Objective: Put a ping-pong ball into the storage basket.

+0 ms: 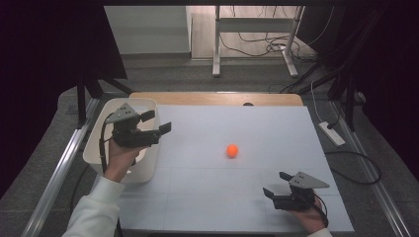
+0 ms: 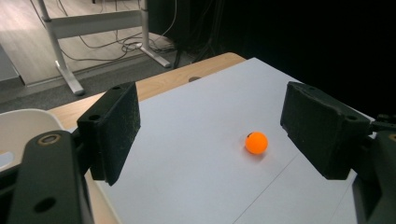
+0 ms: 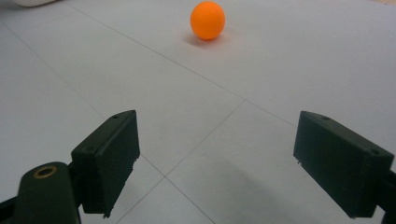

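An orange ball rests on the white table top, a little right of centre. My left gripper is held above the white tub at the table's left edge, open, jaws pointing right toward the ball. My right gripper sits low near the front right corner, open, nothing between its jaws, with the ball farther ahead of it. Both grippers are well apart from the ball.
The white tub hangs at the left side of the table. A wooden strip runs along the far edge. Behind it stand desk legs and cables on the floor. A power strip lies right of the table.
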A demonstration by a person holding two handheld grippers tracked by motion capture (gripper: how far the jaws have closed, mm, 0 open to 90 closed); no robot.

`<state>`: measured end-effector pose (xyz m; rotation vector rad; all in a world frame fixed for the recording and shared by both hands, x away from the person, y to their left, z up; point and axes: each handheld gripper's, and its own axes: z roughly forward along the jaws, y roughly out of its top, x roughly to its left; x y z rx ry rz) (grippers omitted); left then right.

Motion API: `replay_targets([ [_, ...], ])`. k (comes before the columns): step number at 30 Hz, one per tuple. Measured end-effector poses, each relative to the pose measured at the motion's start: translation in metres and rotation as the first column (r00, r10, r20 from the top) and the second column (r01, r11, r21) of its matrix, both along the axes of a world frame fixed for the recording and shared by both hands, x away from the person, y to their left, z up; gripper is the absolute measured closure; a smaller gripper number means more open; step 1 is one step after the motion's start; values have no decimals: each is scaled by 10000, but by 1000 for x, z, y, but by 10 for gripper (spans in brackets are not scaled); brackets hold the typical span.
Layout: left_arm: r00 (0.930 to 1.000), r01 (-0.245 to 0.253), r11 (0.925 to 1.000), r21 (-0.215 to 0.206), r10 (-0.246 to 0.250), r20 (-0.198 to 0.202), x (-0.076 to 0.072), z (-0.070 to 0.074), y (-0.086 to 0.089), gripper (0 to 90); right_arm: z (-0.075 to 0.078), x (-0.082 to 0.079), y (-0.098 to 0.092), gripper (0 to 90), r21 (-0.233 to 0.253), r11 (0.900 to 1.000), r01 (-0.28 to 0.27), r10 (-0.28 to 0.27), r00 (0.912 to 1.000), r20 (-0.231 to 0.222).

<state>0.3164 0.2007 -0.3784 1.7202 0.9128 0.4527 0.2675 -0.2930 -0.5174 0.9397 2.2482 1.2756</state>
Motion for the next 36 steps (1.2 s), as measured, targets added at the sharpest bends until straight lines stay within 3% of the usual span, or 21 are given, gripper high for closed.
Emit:
replay_targets([
  [13, 9985, 539, 9985, -15, -539, 92, -3, 0, -19, 211, 2, 1, -1, 146, 104, 9999, 30, -30, 10000, 58],
  [31, 9921, 1256, 9917, 276, -1257, 17, 3, -10, -47, 211, 2, 0, 1, 146, 114, 9999, 94, -95, 9999, 67],
  [36, 9901, 1398, 9900, 201, -1394, -178, 10, -17, -52, 211, 1, 1, 2, 146, 37, 9999, 130, -130, 9999, 33],
])
